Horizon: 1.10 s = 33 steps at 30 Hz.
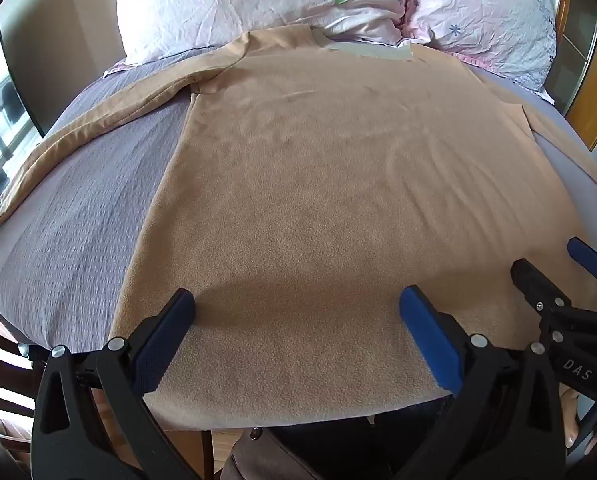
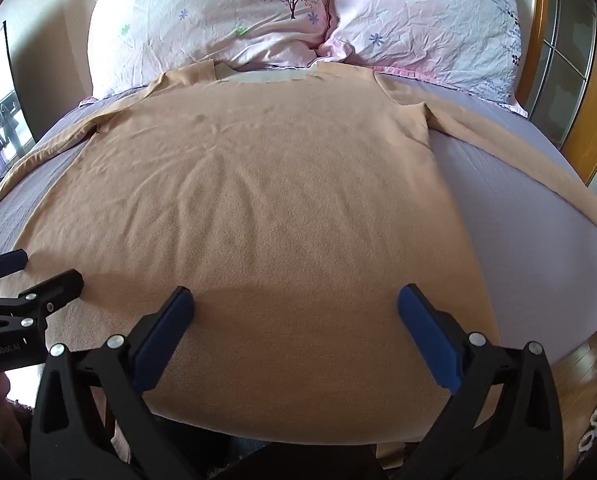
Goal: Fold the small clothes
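Both grippers stand with their jaws spread wide and hold nothing. We find the left gripper above the near hem of the tan shirt, toward the shirt's left half, its 2 blue-padded fingers well apart with only fleece showing between them. We find the right gripper above the same hem, toward the shirt's right half, its fingers spread just as wide. Whether the pads touch the cloth we cannot tell; each gripper casts a shadow on the fabric directly ahead of it.

We note each gripper in the other's view: the right one at the right edge of the left wrist view, the left one at the left edge of the right wrist view, both near the hem.

We record the shirt lying flat on the bed, which is covered in a lavender sheet. Its neckline points away from us and lies just beside the 2 floral pillows at the head of the bed. Both long sleeves are spread outward: the left sleeve runs toward the left edge of the bed, the right sleeve toward the right edge. Light wrinkles cross the body. The hem lies at the near edge of the mattress.
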### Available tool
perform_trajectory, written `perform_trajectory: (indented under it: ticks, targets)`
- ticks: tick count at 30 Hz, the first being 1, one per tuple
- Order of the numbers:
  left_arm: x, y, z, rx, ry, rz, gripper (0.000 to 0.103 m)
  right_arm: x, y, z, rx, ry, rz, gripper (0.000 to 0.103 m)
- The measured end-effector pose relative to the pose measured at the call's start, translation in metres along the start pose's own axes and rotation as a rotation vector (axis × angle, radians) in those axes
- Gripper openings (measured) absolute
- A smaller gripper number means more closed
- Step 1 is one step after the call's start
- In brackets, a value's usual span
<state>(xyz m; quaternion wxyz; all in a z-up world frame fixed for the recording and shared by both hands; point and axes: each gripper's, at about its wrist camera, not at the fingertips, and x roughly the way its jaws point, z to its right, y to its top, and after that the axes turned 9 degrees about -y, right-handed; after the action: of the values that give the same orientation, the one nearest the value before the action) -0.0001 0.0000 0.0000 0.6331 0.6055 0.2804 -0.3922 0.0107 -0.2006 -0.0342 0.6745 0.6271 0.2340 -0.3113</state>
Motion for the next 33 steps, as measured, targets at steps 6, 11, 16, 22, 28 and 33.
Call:
perform_trajectory:
  ticks: [6, 11, 16, 22, 28, 33]
  targets:
    - [0.0002, 0.0001, 0.0, 0.0, 0.0, -0.002, 0.102, -0.0004, 0.0001, 0.0004, 0.002, 0.001, 0.0, 0.101]
    - [0.0001, 0.0001, 0.0, 0.0, 0.0, 0.0, 0.102, -0.0004, -0.0003, 0.0007, 0.001, 0.001, 0.003, 0.101]
    - [0.0001, 0.0001, 0.0, 0.0, 0.0, 0.001, 0.102, -0.0007, -0.0011, 0.0006, 0.002, 0.001, 0.005, 0.101]
    - [0.0, 0.0001, 0.0, 0.001, 0.0, 0.002, 0.102, -0.0008, -0.0013, 0.0009, 0.002, 0.001, 0.007, 0.101]
    - [-0.0001, 0.0001, 0.0, 0.001, 0.001, 0.003, 0.102, -0.001, -0.0016, 0.0014, 0.002, 0.001, 0.008, 0.101]
    - [0.0, 0.0002, 0.0, 0.001, 0.001, 0.004, 0.102, -0.0013, -0.0015, 0.0019, 0.003, 0.001, 0.009, 0.101]
